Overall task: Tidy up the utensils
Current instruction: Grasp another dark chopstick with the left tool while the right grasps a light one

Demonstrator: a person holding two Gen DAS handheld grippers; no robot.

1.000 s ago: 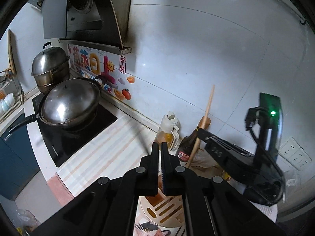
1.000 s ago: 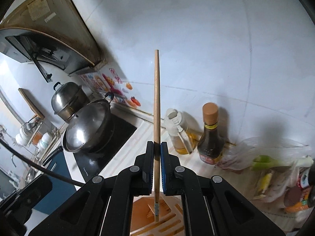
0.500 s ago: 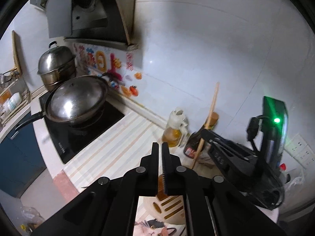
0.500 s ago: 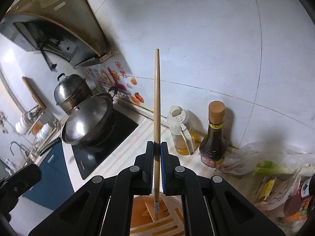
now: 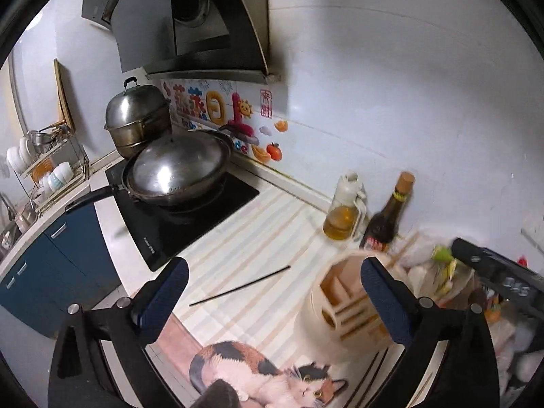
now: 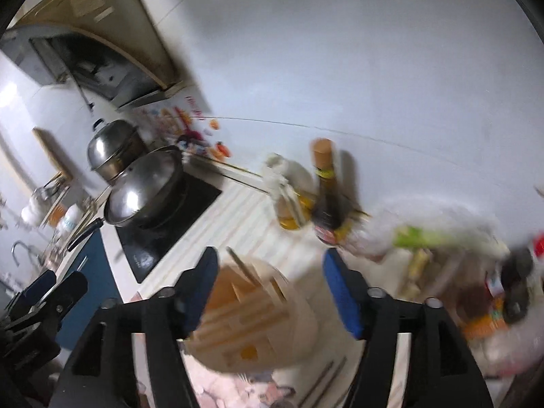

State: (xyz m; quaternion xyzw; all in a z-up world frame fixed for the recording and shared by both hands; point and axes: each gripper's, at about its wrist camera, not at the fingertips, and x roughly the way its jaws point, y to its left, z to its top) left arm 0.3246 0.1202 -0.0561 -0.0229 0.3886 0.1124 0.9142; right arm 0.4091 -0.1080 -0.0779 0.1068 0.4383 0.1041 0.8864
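A cream utensil holder [image 5: 340, 309] with slotted orange compartments stands on the striped counter. It also shows, blurred, in the right wrist view [image 6: 255, 309]. My left gripper [image 5: 272, 295] is open and empty, above and in front of the holder. A black chopstick [image 5: 239, 285] lies flat on the counter between its fingers. My right gripper [image 6: 268, 289] is open and empty just above the holder. A wooden chopstick [image 6: 241, 268] leans in the holder, blurred. The right gripper's body [image 5: 499, 275] shows at the right of the left wrist view.
An oil jug [image 5: 343, 207] and a dark sauce bottle [image 5: 387, 217] stand by the wall behind the holder. A lidded wok [image 5: 176, 170] and a steel pot [image 5: 136, 115] sit on the black cooktop at left. Plastic bags with food [image 6: 442, 248] lie at right. A cat-print mat [image 5: 258, 374] lies at the counter's front.
Both grippers have opened. The right one let go of the wooden chopstick, which now leans in the holder. A black chopstick now lies on the counter. Both views tilted downward.
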